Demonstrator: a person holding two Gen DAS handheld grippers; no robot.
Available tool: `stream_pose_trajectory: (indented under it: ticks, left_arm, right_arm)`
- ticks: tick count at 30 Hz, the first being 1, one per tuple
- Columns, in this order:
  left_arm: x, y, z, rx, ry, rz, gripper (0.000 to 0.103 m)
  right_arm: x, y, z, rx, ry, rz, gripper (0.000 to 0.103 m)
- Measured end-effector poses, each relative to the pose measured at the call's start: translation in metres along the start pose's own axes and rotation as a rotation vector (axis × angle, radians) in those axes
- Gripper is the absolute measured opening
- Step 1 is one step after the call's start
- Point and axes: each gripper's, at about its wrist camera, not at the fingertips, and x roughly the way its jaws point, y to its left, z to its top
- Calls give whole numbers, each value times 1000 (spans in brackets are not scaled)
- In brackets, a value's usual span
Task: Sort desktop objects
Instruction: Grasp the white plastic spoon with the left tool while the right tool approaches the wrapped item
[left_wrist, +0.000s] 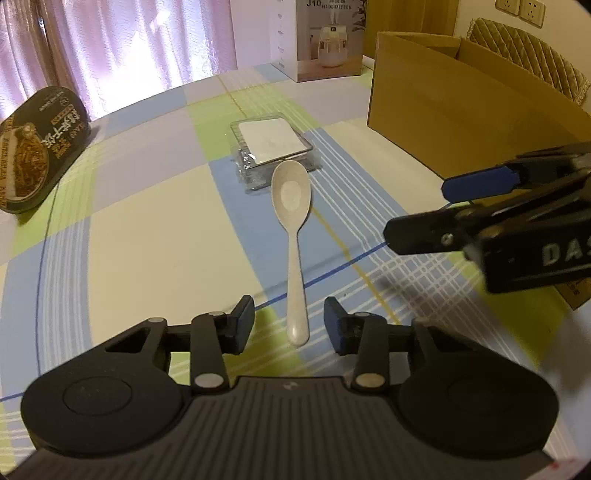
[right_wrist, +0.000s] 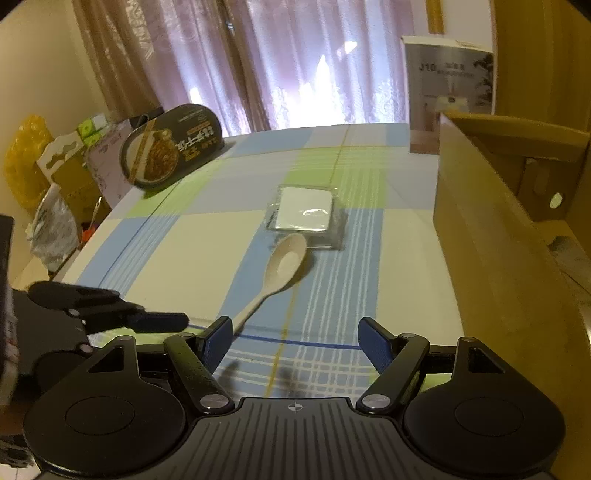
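A cream plastic spoon (left_wrist: 293, 229) lies on the checked tablecloth, bowl away from me, handle end between the open fingers of my left gripper (left_wrist: 289, 325), which hold nothing. Just beyond its bowl sits a clear plastic box (left_wrist: 271, 146) with a white card inside. My right gripper (left_wrist: 421, 212) reaches in from the right, open, above the cloth. In the right wrist view the spoon (right_wrist: 275, 277) lies diagonally ahead, its handle tip near the left finger of my open right gripper (right_wrist: 295, 345); the clear box (right_wrist: 306, 212) is behind it and the left gripper (right_wrist: 162, 321) shows at the left.
A large cardboard box (left_wrist: 454, 107) stands at the right, open-topped. A dark oval food container (left_wrist: 37, 147) leans at the table's left edge. A white humidifier carton (left_wrist: 325, 37) stands at the back. Curtains hang behind; clutter sits on the floor (right_wrist: 55, 206) past the left edge.
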Motion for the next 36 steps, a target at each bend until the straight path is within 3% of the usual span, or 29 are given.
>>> stream_pose_trajectory:
  ticks: [4,9,12,24,26,27,36]
  left_arm:
    - [12,-2,2,-2,15,4,21]
    - [20,-5,3,0,11,12,17]
    - [20,-3,3,-12,16,23,9]
    - [-24,41,-25,-148,110,119,9]
    - [-30,43,-32,-147,113,132,12]
    - [-32,43,-32,-140,105,145,20]
    - [-14,36,-20,-77,65,148,21]
  right_arm:
    - [1,-5,2,34,0,-7,73]
    - [3,-2,3,41,1,3,73]
    - [5,-3,2,39,5,-2,73]
    - [4,-2,4,40,-1,-2,73]
    - [4,2,5,37,-4,4,73]
    - [4,4,5,33,-3,6,73]
    - [10,9,3,18,7,-3,73]
